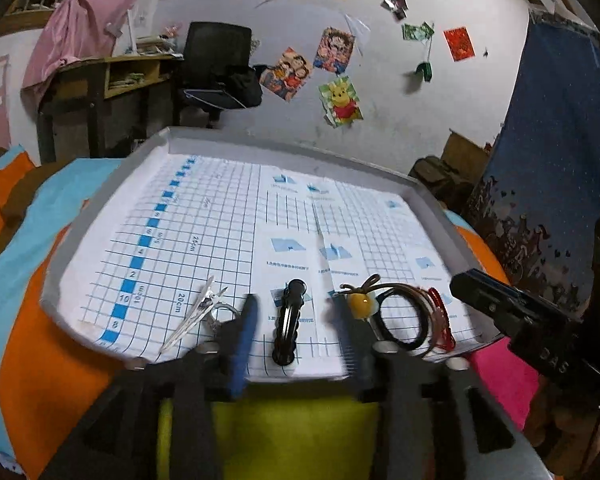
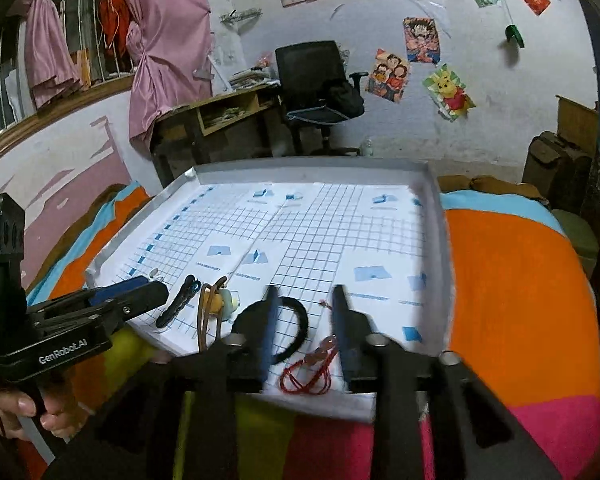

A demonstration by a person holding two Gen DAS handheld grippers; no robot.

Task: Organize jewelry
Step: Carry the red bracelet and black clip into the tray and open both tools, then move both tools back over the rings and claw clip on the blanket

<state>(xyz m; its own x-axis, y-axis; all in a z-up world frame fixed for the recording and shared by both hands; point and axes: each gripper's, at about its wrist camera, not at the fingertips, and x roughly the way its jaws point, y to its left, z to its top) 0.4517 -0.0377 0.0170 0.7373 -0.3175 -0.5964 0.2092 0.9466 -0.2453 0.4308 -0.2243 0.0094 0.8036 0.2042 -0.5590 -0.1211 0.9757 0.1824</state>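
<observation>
Left gripper (image 1: 296, 320): the jaws stand wide apart and hold nothing; the blue-padded fingers (image 1: 244, 332) reach over the near edge of the tray (image 1: 284, 148).

Black hair clip (image 1: 287, 322): it lies flat on the grid paper (image 1: 220, 236), directly between the two left fingers, touching neither.

Long axis of the clip: it runs almost straight away from the left camera, so it is parallel with the fingers; closing would press on its narrow sides.

Silver clip (image 1: 194, 316): just outside the left finger, slanted, with a small ring beside it.

Yellow-bead tie (image 1: 362, 304): just outside the right finger of the left gripper, near the black hair band (image 1: 400, 320).

Right gripper (image 2: 304, 324): open too, and empty. The black hair band crosses under its left finger, and the red cord bracelet (image 2: 310, 372) lies low between the fingers, near the paper's edge.

Nearer tool: for the black hair clip the left one, I judge; the right one is well apart from it.

Height above the paper: hard to say, because the fingers are blurred.
</observation>
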